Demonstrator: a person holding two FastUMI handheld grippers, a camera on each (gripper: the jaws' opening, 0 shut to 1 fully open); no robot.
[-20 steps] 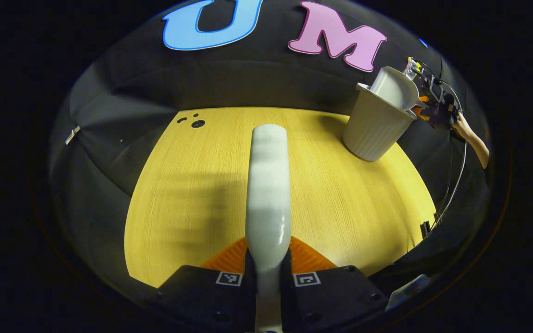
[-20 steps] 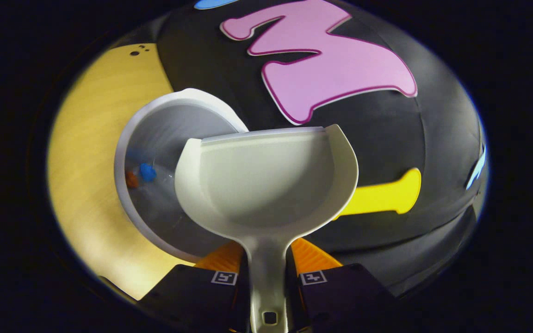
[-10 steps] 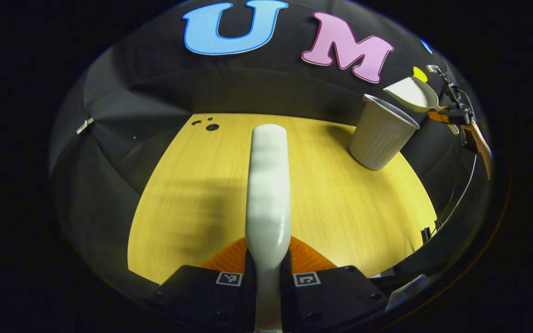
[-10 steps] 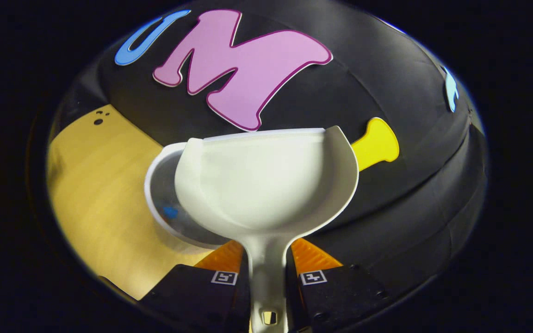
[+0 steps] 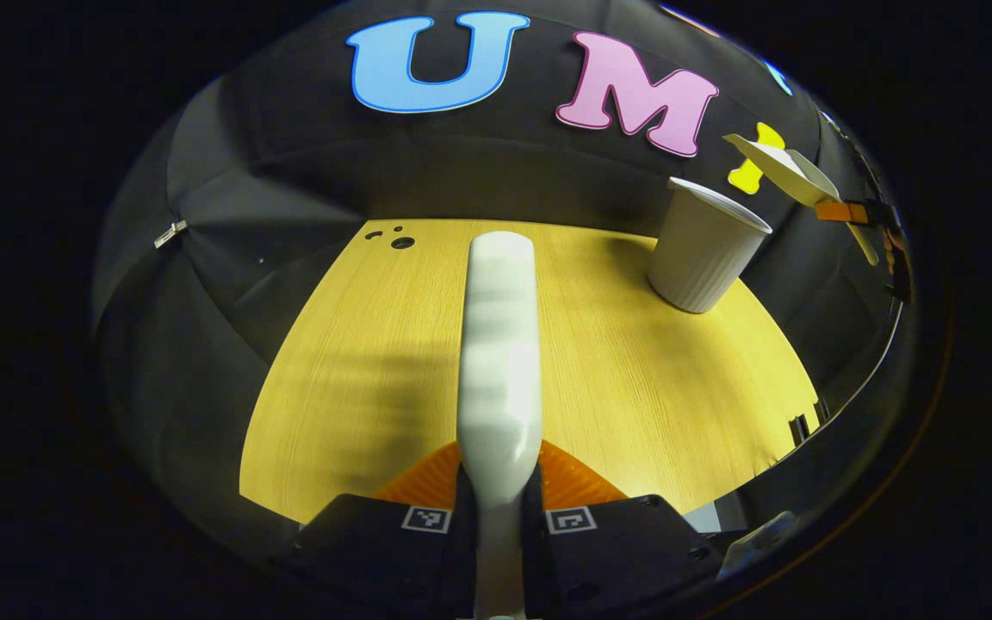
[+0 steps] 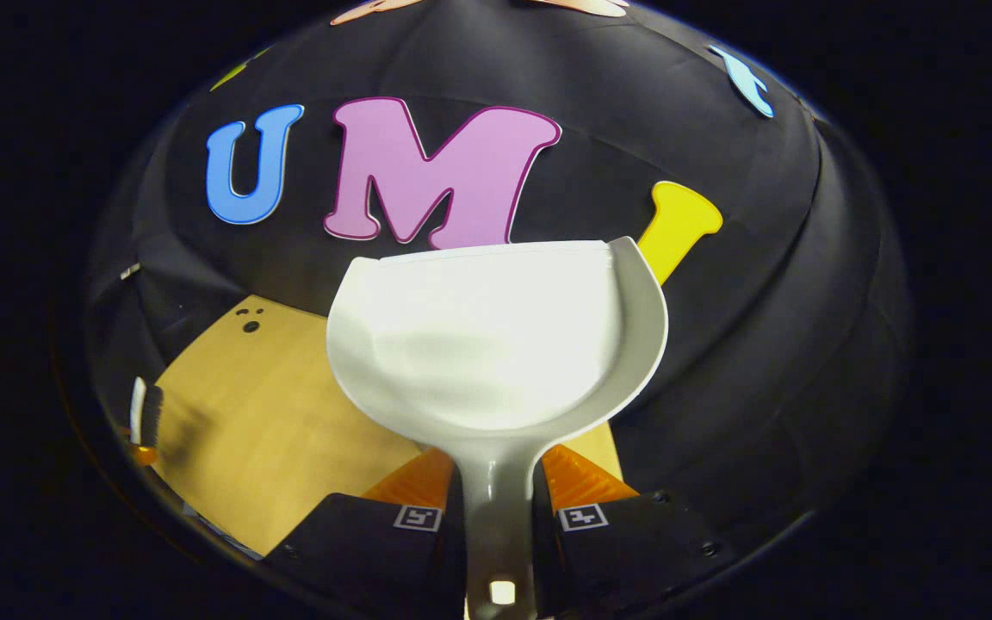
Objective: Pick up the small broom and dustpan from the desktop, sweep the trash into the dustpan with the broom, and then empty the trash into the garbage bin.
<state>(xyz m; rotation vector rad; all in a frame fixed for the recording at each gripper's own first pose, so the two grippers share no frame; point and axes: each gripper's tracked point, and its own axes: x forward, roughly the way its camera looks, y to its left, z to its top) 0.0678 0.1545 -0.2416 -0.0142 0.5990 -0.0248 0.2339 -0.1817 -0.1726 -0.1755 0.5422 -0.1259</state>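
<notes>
My left gripper is shut on the handle of the small white broom, which points forward over the wooden desktop. The white ribbed garbage bin stands upright at the far right of the desk. Above and to the right of it hangs the white dustpan, held by the right gripper. In the right gripper view that gripper is shut on the dustpan's handle; the pan looks empty and sits roughly level. The broom appears small at the far left there.
Black cloth walls close in the desk at the back and on both sides. Small dark holes mark the far left corner of the desktop. The desk's right edge runs close behind the bin.
The right gripper has lifted the dustpan up and back from the bin's mouth, from tipped to about level. The bin has dropped behind the pan in the right gripper view. The broom stays held.
</notes>
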